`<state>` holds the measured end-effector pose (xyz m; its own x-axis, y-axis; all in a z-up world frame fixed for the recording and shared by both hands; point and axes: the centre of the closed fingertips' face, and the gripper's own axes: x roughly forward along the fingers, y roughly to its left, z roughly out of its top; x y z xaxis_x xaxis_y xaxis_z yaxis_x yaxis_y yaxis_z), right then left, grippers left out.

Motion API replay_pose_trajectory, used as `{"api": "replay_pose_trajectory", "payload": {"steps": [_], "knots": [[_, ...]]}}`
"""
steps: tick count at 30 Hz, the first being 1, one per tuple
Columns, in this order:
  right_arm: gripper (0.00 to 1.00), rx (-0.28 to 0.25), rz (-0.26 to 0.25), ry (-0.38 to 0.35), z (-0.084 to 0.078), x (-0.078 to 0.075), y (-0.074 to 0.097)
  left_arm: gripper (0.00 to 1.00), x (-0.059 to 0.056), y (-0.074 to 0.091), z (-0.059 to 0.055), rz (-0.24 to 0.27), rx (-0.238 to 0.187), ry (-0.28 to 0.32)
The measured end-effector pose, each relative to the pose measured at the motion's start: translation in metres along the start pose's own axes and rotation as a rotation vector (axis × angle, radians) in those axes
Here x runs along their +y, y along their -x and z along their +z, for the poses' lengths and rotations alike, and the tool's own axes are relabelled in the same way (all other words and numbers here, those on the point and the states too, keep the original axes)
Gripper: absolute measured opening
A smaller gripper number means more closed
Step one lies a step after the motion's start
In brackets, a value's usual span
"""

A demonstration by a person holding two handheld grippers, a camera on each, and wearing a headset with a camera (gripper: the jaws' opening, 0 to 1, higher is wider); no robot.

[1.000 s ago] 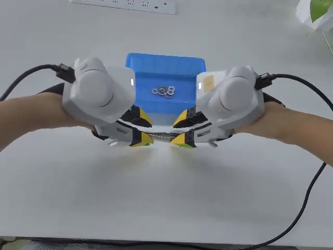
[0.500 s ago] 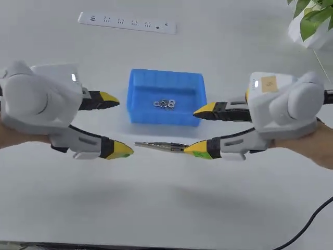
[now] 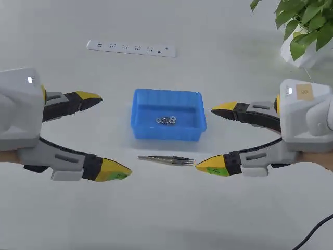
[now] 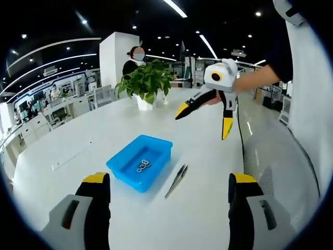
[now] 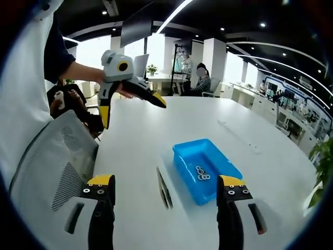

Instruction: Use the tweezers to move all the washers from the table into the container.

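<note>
A rectangular blue plastic container (image 3: 166, 133) sits on the smooth white tabletop (image 3: 166, 213), with a small cluster of round metal washers (image 3: 166, 120) on its floor. Slim metal tweezers (image 3: 166, 160) lie flat just in front of its near wall. The left tool (image 3: 114, 134) is to the container's left and the right tool (image 3: 205, 138) to its right, both with yellow-tipped jaws spread wide and holding nothing.

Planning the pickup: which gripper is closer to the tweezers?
The right gripper: its lower finger nearly meets the tweezers at one end, while the left gripper hangs farther off.
</note>
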<state>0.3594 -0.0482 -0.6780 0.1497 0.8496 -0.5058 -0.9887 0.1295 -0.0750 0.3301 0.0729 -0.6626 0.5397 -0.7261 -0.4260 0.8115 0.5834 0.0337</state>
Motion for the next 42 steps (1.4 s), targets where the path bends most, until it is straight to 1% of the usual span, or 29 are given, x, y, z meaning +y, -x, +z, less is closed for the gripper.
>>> {"api": "replay_pose_trajectory", "payload": {"steps": [1, 3, 5, 6, 7, 8, 11, 12, 14, 17, 19, 21, 27, 30, 36, 42], "knots": [[0.85, -0.004, -0.002, 0.004, 0.002, 0.001, 0.002, 1.0, -0.002, 0.001, 0.005, 0.0, -0.017, -0.001], [0.92, -0.009, -0.002, 0.01, 0.005, 0.004, 0.005, 1.0, -0.006, 0.003, 0.013, -0.003, -0.042, -0.004], [1.0, -0.001, -0.007, 0.038, 0.006, 0.007, 0.008, 1.0, -0.009, 0.005, 0.019, 0.0, -0.051, -0.016], [1.0, 0.012, -0.008, 0.06, 0.006, 0.009, 0.01, 1.0, -0.01, 0.006, 0.022, -0.001, -0.056, -0.023], [1.0, 0.014, -0.01, 0.071, 0.007, 0.01, 0.012, 1.0, -0.011, 0.007, 0.024, -0.002, -0.058, -0.029], [1.0, 0.01, -0.005, 0.09, 0.009, 0.013, 0.013, 1.0, -0.014, 0.008, 0.027, -0.005, -0.065, -0.039], [1.0, -0.011, 0.0, 0.114, 0.016, 0.019, 0.017, 1.0, -0.02, 0.011, 0.035, -0.022, -0.08, -0.05], [1.0, -0.022, 0.006, 0.113, 0.018, 0.021, 0.018, 1.0, -0.023, 0.012, 0.037, -0.03, -0.083, -0.059], [1.0, -0.03, 0.011, 0.11, 0.02, 0.023, 0.019, 1.0, -0.024, 0.013, 0.039, -0.03, -0.088, -0.068], [1.0, -0.026, 0.02, 0.113, 0.018, 0.025, 0.018, 1.0, -0.022, 0.014, 0.038, -0.022, -0.088, -0.064], [1.0, -0.008, 0.024, 0.115, 0.014, 0.026, 0.017, 1.0, -0.02, 0.014, 0.035, -0.011, -0.075, -0.069], [1.0, 0.002, 0.018, 0.123, 0.013, 0.024, 0.016, 1.0, -0.02, 0.013, 0.033, -0.012, -0.068, -0.068], [1.0, 0.003, 0.011, 0.123, 0.014, 0.017, 0.014, 1.0, -0.021, 0.007, 0.028, -0.018, -0.049, -0.05], [1.0, -0.012, 0.009, 0.117, 0.019, 0.014, 0.012, 1.0, -0.023, 0.005, 0.027, -0.024, -0.04, -0.056], [1.0, -0.005, 0.01, 0.106, 0.017, 0.011, 0.011, 1.0, -0.018, 0.004, 0.021, -0.023, -0.027, -0.048], [1.0, 0.016, 0.004, 0.087, 0.01, 0.009, 0.013, 1.0, -0.011, 0.006, 0.027, -0.005, -0.046, -0.04]]}}
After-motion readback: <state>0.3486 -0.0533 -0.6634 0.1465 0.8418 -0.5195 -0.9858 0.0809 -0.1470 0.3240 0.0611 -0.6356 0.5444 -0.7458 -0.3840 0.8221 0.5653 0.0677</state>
